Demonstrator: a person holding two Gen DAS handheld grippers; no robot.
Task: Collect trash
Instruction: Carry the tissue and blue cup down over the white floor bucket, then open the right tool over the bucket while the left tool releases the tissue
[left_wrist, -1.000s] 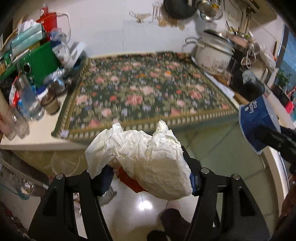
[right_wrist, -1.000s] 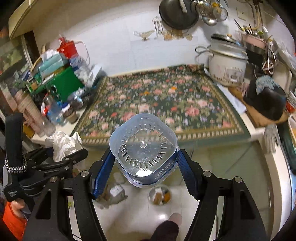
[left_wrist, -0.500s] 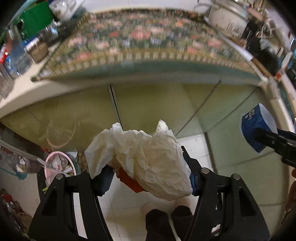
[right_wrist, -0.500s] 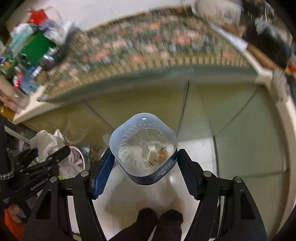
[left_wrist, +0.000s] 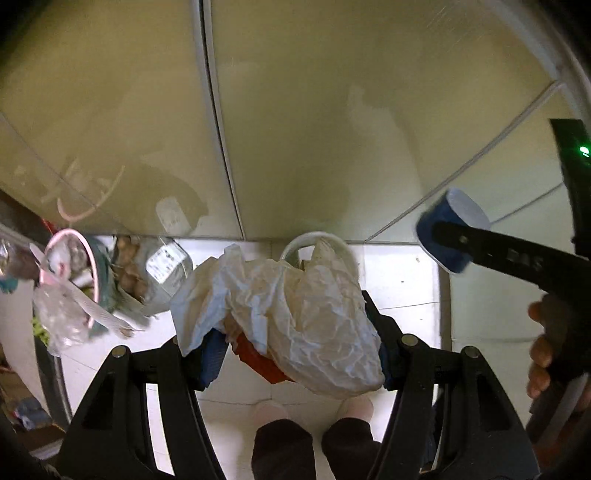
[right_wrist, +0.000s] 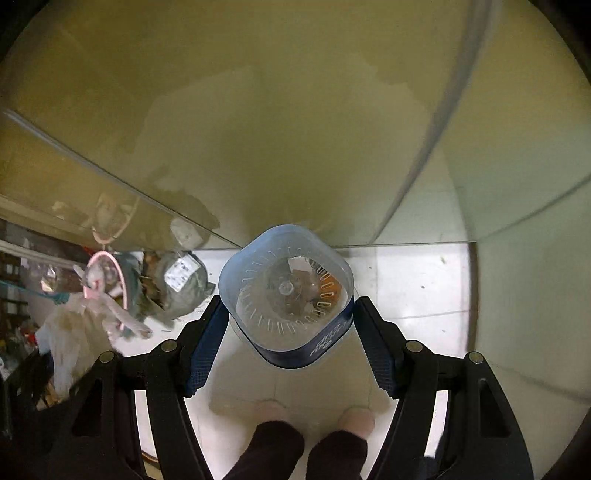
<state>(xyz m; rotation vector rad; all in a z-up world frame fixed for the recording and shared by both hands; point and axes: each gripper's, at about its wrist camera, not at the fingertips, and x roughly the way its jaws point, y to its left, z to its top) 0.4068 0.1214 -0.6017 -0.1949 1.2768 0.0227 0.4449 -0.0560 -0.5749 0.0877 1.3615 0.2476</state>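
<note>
Both grippers point steeply floorward, the left gripper clamped on crumpled paper, the right gripper gripping a plastic cup, the pink-rimmed bin off left, nearer the left hand.

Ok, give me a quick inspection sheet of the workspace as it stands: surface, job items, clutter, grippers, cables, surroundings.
Surface: pale tiled floor, marked with small specks.
Job's things: crumpled white paper wad with a red piece beneath; clear tub with blue band.
Clutter: pink-rimmed bin stuffed with waste; grey labelled bag beside it; round white-rimmed container behind the wad.
Grippers: left gripper jaws clamp the wad; right gripper jaws clamp the tub.
Cables: nothing seen.
Surroundings: glossy yellowish cabinet doors; person's feet below.
</note>
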